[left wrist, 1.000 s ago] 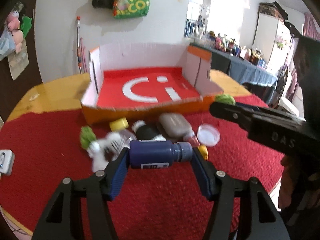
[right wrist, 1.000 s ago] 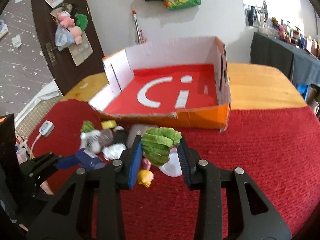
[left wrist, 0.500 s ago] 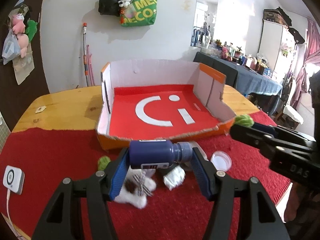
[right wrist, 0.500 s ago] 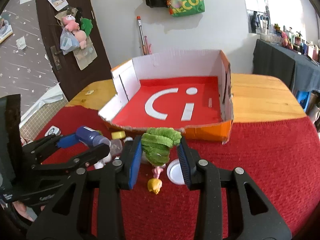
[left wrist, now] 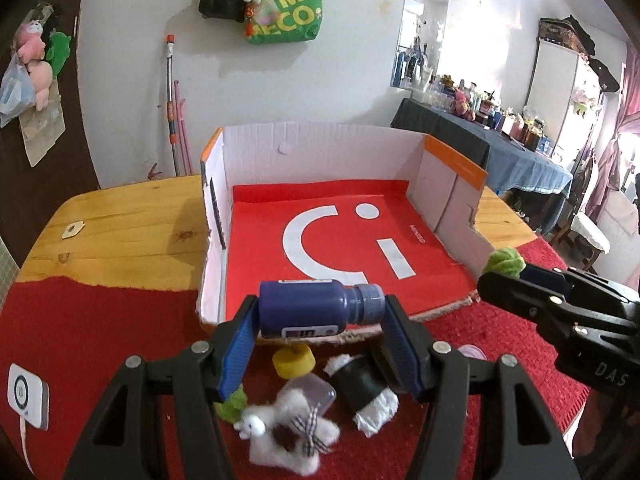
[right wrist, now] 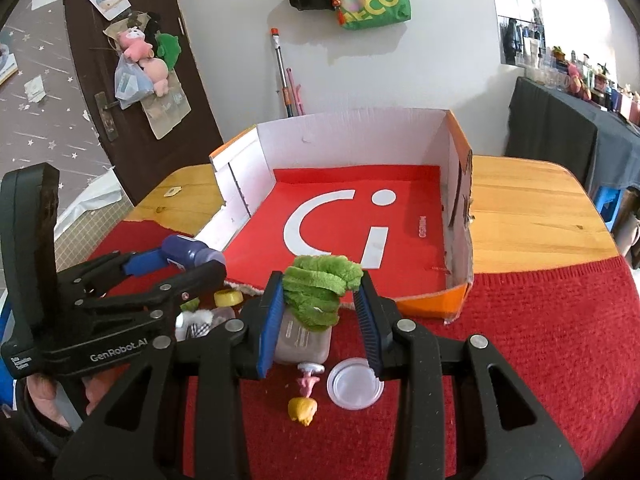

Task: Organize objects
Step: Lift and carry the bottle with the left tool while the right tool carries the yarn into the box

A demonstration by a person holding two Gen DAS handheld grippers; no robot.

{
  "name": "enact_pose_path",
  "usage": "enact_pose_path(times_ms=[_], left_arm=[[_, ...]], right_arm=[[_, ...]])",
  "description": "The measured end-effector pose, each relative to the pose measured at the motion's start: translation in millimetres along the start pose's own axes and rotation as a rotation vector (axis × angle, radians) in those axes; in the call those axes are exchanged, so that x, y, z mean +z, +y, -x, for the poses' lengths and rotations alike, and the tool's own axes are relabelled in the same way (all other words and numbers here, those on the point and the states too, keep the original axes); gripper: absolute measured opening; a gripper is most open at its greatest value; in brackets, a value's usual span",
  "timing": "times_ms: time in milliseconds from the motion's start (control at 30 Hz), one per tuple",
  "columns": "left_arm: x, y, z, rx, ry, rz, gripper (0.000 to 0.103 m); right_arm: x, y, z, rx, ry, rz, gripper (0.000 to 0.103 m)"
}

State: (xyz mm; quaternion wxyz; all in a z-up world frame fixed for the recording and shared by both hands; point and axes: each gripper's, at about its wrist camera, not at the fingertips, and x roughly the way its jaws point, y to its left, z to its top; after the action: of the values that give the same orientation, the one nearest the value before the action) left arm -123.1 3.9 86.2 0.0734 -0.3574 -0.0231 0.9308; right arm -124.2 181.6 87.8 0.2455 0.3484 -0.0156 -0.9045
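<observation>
Both grippers tilt downward: left gripper point(left wrist: 322, 314) clamps a blue bottle point(left wrist: 304, 312), right gripper point(right wrist: 320, 316) pinches a green plush point(right wrist: 320, 290)

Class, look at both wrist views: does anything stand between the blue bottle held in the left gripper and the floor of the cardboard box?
Nothing visible does. The blue bottle hangs in the left gripper at the cardboard box's low, torn front edge, and the red floor behind it lies bare.
</observation>
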Motion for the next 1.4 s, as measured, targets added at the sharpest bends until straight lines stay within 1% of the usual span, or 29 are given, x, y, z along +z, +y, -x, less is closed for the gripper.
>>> enact_pose_path(times_ms=[233, 367, 633, 1000, 1067, 1233, 1400], left_arm=[[15, 4, -16, -0.007, 0.027, -0.005, 0.063], [23, 8, -30, -0.016, 0.057, -0.001, 0.063], [34, 15, -59, -0.021, 0.106, 0.006, 0.063], [33, 22, -96, -0.038, 0.195, 0.026, 0.063], [32, 22, -99, -0.022, 0.194, 0.013, 0.063], [35, 24, -102, -0.025, 0.198, 0.013, 0.063], [36, 20, -105, -0.031, 0.206, -0.007, 0.063]], right_arm=[[17, -4, -15, 0.008, 0.016, 0.000, 0.033], [24, -8, -27, 0.002, 0.031, -0.004, 0.033], [34, -21, -56, -0.004, 0.080, -0.022, 0.033], [39, -39, -95, 0.000, 0.162, -0.060, 0.033], [39, -41, -101, -0.001, 0.177, -0.067, 0.033], [37, -45, -111, -0.001, 0.202, -0.074, 0.033], [36, -47, -117, -0.011, 0.221, -0.075, 0.033]])
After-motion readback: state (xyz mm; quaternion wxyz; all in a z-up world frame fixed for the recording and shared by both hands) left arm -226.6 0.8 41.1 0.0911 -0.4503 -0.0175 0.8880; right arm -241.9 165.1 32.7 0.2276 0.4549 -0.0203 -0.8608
